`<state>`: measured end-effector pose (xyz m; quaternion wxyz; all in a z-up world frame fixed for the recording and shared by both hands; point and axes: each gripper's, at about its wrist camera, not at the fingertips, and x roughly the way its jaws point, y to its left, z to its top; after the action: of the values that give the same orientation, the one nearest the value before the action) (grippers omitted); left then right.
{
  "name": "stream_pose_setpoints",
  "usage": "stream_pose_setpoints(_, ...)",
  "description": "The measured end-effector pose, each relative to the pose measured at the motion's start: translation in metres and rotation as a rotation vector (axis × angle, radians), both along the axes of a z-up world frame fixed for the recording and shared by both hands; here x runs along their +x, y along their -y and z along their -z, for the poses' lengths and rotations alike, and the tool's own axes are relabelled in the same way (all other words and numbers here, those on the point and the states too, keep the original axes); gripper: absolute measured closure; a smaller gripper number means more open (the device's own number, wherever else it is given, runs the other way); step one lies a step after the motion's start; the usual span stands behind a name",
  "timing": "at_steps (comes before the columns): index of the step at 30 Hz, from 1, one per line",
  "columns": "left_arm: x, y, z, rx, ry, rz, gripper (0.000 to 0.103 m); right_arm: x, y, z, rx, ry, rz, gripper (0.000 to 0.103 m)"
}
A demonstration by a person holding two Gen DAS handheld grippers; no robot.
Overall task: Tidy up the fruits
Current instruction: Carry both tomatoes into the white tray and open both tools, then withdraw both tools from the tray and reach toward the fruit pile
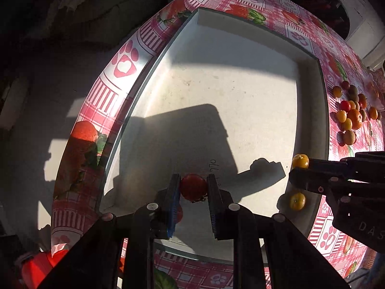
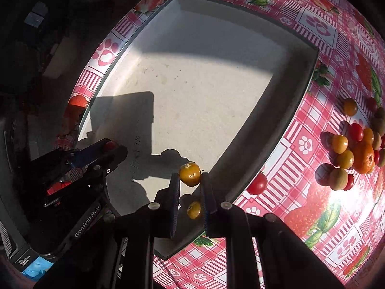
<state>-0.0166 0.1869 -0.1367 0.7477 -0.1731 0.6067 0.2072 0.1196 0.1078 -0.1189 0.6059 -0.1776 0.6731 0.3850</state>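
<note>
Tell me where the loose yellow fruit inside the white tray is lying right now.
The loose yellow fruit lies on the white tray floor near its right wall, directly below the right hand-held gripper, which grips another yellow fruit; the left wrist view shows it at lower right.

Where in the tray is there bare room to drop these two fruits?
Most of the white tray floor is bare, from the far wall to the gripper shadows. One yellow fruit already lies by the near right wall. The tablecloth right of the tray is crowded by the fruit pile, and a lone red tomato.
</note>
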Motion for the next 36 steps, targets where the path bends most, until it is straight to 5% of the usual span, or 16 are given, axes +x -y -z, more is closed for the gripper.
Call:
stream_pose_setpoints(11,-0.002,0.003,0.008,0.009,-0.022,0.007,0.075,-0.005,-0.002,0.022,-0.054,-0.005,-0.027,0.084)
stream_pose_setpoints(12,-0.002,0.002,0.008,0.012,-0.026,0.005,0.05,-0.006,-0.011,0.026,-0.057,-0.002,-0.029,0.084)
stream_pose_setpoints(14,-0.002,0.002,0.005,0.067,-0.036,-0.013,0.024,-0.007,-0.014,0.027,-0.058,-0.002,-0.035,0.084)
stream_pose_setpoints(18,-0.006,0.0,0.002,0.07,-0.03,-0.016,0.023,-0.005,-0.015,0.027,-0.055,-0.007,-0.018,0.072)
stream_pose_setpoints(25,-0.015,-0.006,0.001,0.016,-0.026,-0.042,0.023,0.003,-0.011,0.005,0.03,-0.031,0.019,0.016)
stream_pose_setpoints(36,-0.026,0.016,-0.001,0.031,-0.091,-0.011,0.023,0.02,0.023,-0.022,0.051,0.04,0.114,0.009)
